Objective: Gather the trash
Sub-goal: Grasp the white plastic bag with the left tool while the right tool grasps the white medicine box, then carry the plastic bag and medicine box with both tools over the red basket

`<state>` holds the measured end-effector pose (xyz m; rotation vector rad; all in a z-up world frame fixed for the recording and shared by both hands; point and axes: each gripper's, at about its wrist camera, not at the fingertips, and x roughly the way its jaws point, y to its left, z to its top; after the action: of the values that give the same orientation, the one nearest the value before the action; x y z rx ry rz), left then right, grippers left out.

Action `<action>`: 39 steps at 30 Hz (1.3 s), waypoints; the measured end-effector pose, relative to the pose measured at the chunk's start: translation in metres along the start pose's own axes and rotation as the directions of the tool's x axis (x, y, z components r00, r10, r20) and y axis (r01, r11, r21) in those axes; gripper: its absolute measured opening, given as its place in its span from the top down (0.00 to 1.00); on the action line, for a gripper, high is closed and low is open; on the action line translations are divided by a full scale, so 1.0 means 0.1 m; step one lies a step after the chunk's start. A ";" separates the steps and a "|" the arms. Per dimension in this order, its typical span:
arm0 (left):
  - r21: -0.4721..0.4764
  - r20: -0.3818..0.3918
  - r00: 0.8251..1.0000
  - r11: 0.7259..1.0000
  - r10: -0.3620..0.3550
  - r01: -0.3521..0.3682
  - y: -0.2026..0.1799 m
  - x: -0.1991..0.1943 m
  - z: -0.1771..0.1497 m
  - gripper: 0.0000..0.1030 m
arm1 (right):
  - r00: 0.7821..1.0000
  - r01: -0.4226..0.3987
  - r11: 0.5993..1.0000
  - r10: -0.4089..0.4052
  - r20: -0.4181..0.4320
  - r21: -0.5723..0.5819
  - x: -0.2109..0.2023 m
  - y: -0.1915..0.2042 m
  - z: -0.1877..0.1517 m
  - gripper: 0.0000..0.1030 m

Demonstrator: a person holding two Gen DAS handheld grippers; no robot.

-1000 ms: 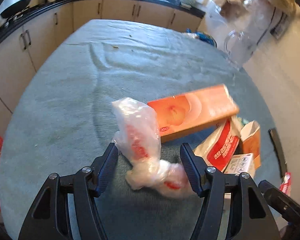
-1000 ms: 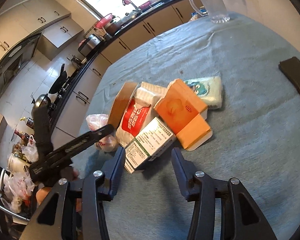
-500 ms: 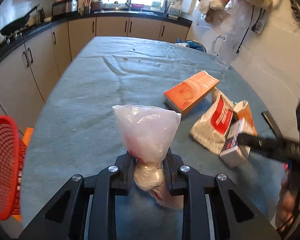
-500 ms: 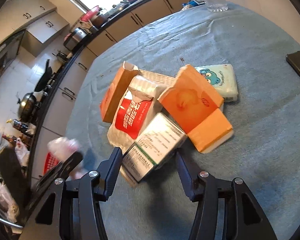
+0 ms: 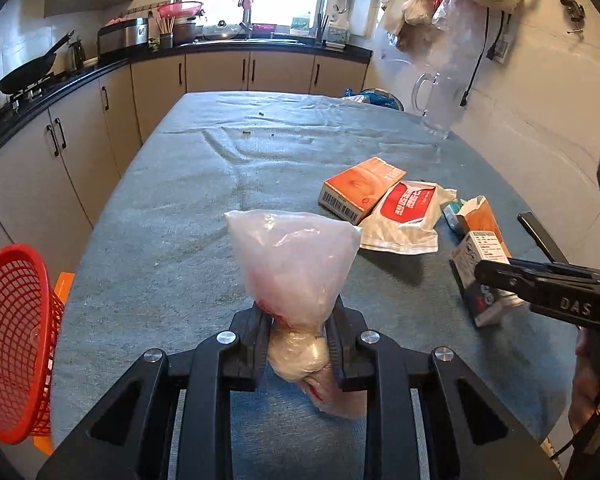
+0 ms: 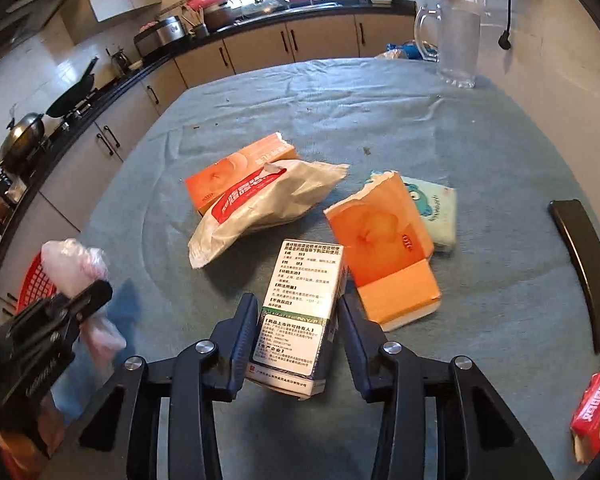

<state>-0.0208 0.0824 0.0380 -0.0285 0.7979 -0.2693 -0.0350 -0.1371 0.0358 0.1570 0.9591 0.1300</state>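
Off to the left of my left gripper (image 5: 298,344), past the table edge, I see the red mesh basket (image 5: 12,340); what shows of its inside is bare mesh. My left gripper is pinched tight on a crumpled clear plastic bag (image 5: 294,264), pinkish white with red print, its upper part fanning out above the fingers and a knotted lump hanging below them, lifted off the grey-green tablecloth (image 5: 180,200).

Ahead and to the right of that gripper lies the rest of the litter: an orange carton (image 5: 360,188) flat on the cloth, with a white pouch bearing a red label (image 5: 404,216) resting against it, its mouth torn open. Further right, my right gripper (image 6: 298,344) has been closing its jaws around a small white medicine box (image 6: 300,312) covered in black print with a green band; the fingers sit against its sides. Just right of that box is a torn orange carton (image 6: 384,248), one end ragged, and behind it a pale green tissue pack (image 6: 436,212). Far ahead on the right stands a clear jug (image 6: 456,44).
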 end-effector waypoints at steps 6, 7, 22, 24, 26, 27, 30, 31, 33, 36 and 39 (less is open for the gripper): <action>0.016 0.006 1.000 1.000 0.017 -0.017 -0.07 -0.03 0.00 0.77 | 1.000 -0.008 0.999 0.009 0.016 -0.050 -0.06 0.04 -0.05 0.57; 0.017 0.007 1.000 1.000 0.018 -0.018 -0.07 -0.03 0.01 0.77 | 1.000 -0.016 0.998 0.017 0.023 -0.055 -0.07 0.04 -0.06 0.57; -0.001 0.062 0.997 0.999 0.049 -0.049 -0.05 -0.28 0.06 0.77 | 0.982 -0.147 0.986 0.155 0.105 -0.081 -0.26 0.23 -0.10 0.57; -0.009 0.067 0.996 0.999 0.050 -0.050 -0.02 -0.32 0.06 0.77 | 0.981 -0.155 0.985 0.163 0.103 -0.082 -0.27 0.25 -0.09 0.57; -0.016 0.074 0.996 0.998 0.054 -0.053 0.01 -0.35 0.07 0.77 | 0.980 -0.164 0.983 0.172 0.102 -0.086 -0.27 0.29 -0.09 0.57; -0.019 0.075 0.996 0.998 0.053 -0.052 0.02 -0.36 0.07 0.77 | 0.979 -0.167 0.982 0.175 0.103 -0.086 -0.28 0.30 -0.08 0.57; -0.030 0.083 0.995 0.998 0.058 -0.056 0.08 -0.40 0.07 0.77 | 0.977 -0.178 0.979 0.187 0.102 -0.097 -0.28 0.37 -0.07 0.57; -0.033 0.084 0.995 0.998 0.059 -0.056 0.09 -0.41 0.07 0.77 | 0.976 -0.182 0.978 0.192 0.102 -0.099 -0.29 0.40 -0.06 0.57; -0.039 0.086 0.994 0.997 0.063 -0.060 0.12 -0.44 0.06 0.77 | 0.975 -0.188 0.977 0.199 0.102 -0.104 -0.29 0.45 -0.06 0.57; -0.051 0.091 0.994 0.997 0.069 -0.064 0.19 -0.47 0.05 0.77 | 0.973 -0.198 0.973 0.209 0.097 -0.115 -0.29 0.54 -0.04 0.57; -0.062 0.093 0.993 0.996 0.075 -0.070 0.25 -0.50 0.03 0.77 | 0.971 -0.205 0.969 0.218 0.092 -0.136 -0.29 0.64 -0.03 0.57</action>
<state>-0.0462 0.1183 0.0721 -0.0673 0.7098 -0.1742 -0.0572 -0.0789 0.0696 0.1488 0.8232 0.3751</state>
